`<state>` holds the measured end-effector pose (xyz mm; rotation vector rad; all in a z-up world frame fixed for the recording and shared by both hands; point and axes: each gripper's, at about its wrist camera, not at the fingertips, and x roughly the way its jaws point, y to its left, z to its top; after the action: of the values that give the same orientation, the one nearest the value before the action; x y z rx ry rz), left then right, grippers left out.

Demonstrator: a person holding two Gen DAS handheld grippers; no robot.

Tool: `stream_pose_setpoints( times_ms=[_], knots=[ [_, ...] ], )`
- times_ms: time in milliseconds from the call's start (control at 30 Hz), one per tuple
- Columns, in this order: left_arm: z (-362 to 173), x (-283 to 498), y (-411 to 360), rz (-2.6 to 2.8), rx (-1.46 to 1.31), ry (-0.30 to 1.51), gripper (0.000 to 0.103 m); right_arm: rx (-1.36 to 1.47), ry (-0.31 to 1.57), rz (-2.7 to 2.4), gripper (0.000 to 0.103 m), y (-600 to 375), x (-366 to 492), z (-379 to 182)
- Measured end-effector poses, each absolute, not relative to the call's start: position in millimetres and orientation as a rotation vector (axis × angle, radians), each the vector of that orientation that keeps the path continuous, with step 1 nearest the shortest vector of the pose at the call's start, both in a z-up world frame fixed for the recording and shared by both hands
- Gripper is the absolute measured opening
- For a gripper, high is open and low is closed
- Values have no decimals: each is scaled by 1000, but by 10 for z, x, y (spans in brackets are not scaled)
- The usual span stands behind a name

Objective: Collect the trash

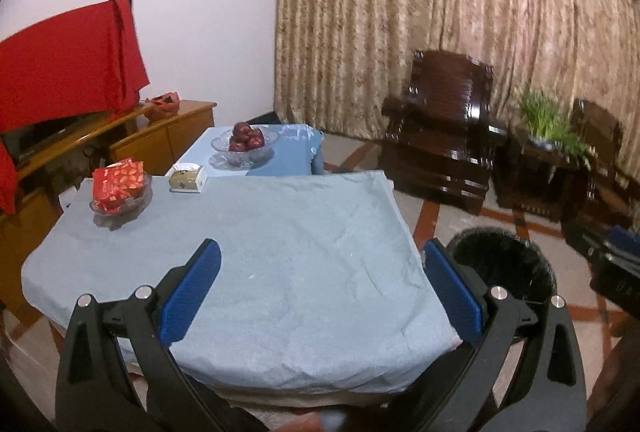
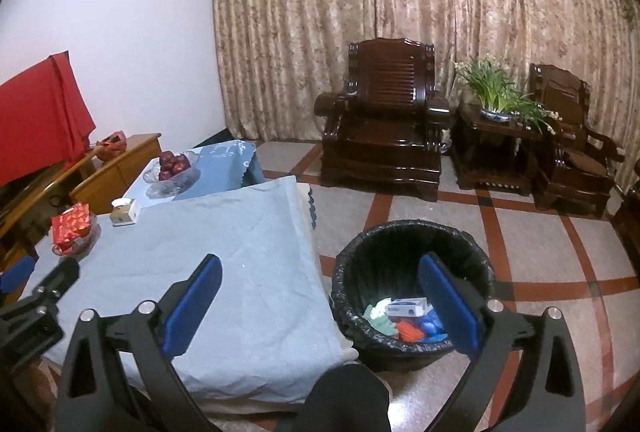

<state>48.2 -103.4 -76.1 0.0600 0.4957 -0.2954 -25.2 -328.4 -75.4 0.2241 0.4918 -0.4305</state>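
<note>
Trash was in the bin, both tongs were empty and wide open

Left gripper (image 1: 320,288) and right gripper (image 2: 320,296) gripped nothing. The trash (image 2: 404,316), a small box and crumpled soft bits, sat in the round black-lined bin (image 2: 412,232) beside the table (image 1: 280,232). My guess: that wrinkly blue cloth could've snagged on a pad, tugging the glass dish (image 1: 120,205).
</note>
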Motion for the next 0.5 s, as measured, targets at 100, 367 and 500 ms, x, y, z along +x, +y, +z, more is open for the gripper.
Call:
stream_pose_setpoints(
  times_ms=[100, 367, 500],
  knots=[
    [-655, 399, -959, -270, 60, 464, 98, 215, 460, -433, 97, -3200, -294, -649],
    [-425, 211, -809, -233, 50, 422, 98, 188, 359, -423, 97, -2993, -419, -358],
    [-321, 107, -702, -199, 44, 390, 98, 167, 311, -431, 97, -2877, -504, -215]
  ],
)
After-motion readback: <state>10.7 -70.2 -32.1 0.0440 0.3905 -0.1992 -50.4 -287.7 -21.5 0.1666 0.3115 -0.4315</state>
